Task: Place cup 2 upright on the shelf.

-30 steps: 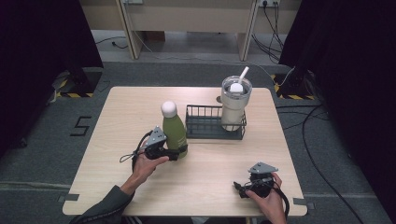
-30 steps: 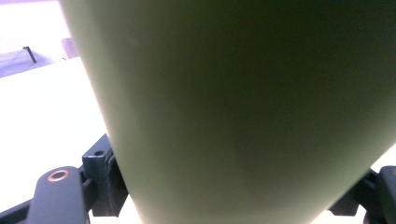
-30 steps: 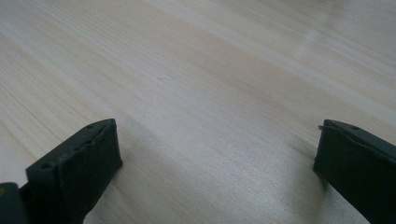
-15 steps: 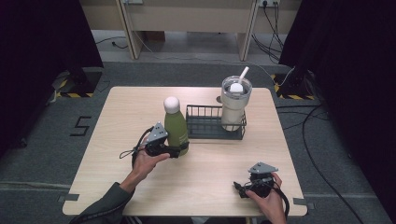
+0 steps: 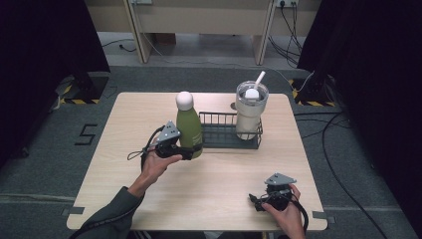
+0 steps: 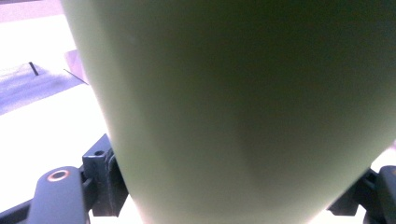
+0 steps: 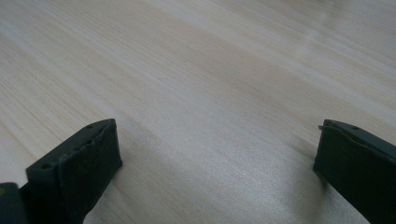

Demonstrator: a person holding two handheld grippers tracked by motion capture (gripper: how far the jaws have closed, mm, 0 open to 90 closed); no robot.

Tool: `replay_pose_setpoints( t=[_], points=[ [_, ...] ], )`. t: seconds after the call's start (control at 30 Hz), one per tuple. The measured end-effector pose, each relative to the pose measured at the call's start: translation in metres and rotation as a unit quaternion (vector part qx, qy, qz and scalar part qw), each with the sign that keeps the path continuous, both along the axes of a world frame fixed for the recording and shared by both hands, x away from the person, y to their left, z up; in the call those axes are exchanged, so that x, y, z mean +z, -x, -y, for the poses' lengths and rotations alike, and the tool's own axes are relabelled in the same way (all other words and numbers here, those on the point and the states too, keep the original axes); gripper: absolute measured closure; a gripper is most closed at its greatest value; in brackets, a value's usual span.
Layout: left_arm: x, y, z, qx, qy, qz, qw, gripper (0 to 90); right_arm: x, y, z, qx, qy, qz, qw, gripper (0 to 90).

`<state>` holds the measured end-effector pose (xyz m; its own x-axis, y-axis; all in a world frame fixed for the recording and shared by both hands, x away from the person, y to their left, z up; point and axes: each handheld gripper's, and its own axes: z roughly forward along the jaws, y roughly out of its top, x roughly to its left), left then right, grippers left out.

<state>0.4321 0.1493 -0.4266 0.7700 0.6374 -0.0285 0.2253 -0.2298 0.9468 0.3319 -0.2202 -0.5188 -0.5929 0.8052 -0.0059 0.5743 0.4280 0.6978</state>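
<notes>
At bench centre-left: left hand-held gripper [image 5: 191, 152] clenched around the green bottle [image 5: 189, 127], upright, just beside the wire basket [image 5: 223, 141].
Near front edge: right hand-held gripper [image 5: 259, 201] released, jaws wide apart over bare wood.
Basket: holds a tumbler [image 5: 250, 112] with straw.
Bench [image 5: 124, 149]: pale wood.
Room: grey floor, dark curtains.
Change: bottle has moved right, closer to the basket.

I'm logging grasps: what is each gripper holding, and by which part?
The left gripper holds the green bottle by its lower body. The right gripper is open and holds nothing.
</notes>
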Motion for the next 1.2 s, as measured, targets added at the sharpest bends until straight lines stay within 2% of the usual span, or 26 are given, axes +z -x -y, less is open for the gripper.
replay_pose_setpoints(
  t=[0.23, 0.37, 0.6, 0.97, 1.2],
  points=[
    [0.010, -0.009, 0.006, 0.000, -0.004, -0.002, 1.0000, 20.2, 0.000, 0.000, 0.000, 0.001, 0.001, -0.001, 1.0000, 0.7],
    [0.013, -0.014, 0.008, -0.002, 0.000, -0.006, 1.0000, 20.2, 0.000, 0.000, 0.000, 0.001, 0.001, 0.000, 1.0000, 0.7],
    [0.018, -0.024, 0.014, -0.003, -0.006, -0.005, 1.0000, 20.2, 0.000, 0.000, 0.000, 0.001, 0.001, 0.000, 1.0000, 0.7],
    [0.033, -0.042, 0.026, 0.000, 0.001, -0.002, 1.0000, 20.2, 0.000, 0.000, 0.000, 0.001, 0.001, -0.001, 1.0000, 0.7],
    [0.036, -0.053, 0.032, 0.003, 0.007, -0.005, 1.0000, 20.2, 0.000, 0.000, 0.000, 0.001, 0.001, -0.001, 1.0000, 0.7]
  ],
)
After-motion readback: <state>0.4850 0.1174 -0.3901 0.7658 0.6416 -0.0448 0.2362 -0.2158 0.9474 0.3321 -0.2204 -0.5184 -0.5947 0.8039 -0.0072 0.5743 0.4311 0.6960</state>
